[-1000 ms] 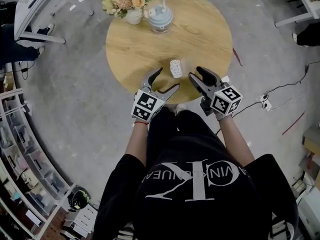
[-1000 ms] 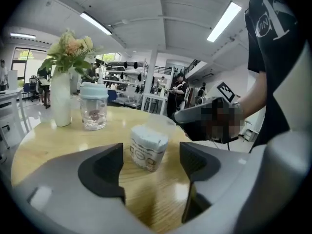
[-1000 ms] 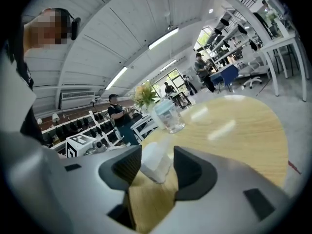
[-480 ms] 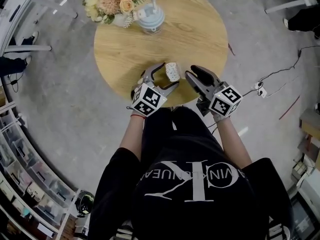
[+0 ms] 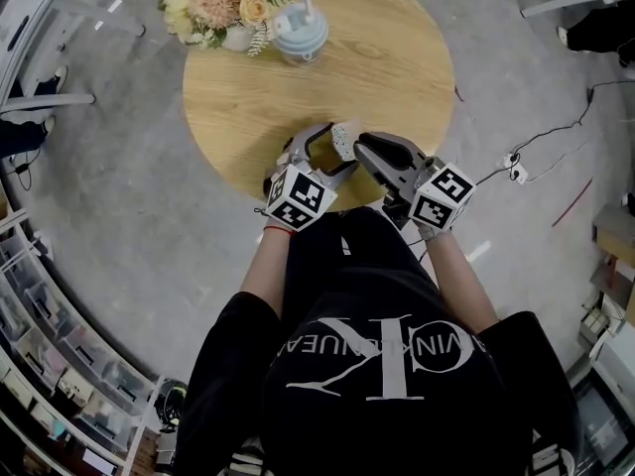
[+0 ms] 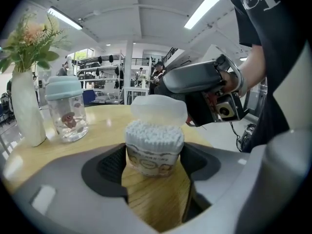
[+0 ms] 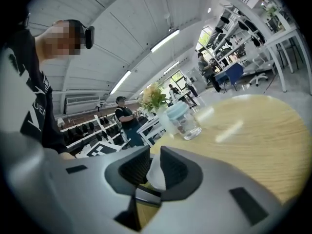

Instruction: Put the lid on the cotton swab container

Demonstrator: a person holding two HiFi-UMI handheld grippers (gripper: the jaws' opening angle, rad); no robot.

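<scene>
Since the right tongs [image 7: 153, 169] came in and are closing on the lid [image 6: 158, 112], just over the jar [image 6: 154, 150] clamped in the left tongs [image 6: 155, 164], only lowering seems to remain.

This is a large open lab or workshop hall, not a home. The floor [image 5: 129, 216] is bare grey concrete, with a loose cable [image 5: 552, 137] and a power strip [image 5: 513, 164] lying on it at the right. Shelves [image 5: 42, 340] packed with storage bins line the near left. Long strip lights [image 6: 207, 6] run under a white ceiling, metal racks [image 7: 233, 21] stand far off, and people [image 7: 124, 117] stand among white tables beyond the round wooden desk [image 5: 397, 58].
</scene>
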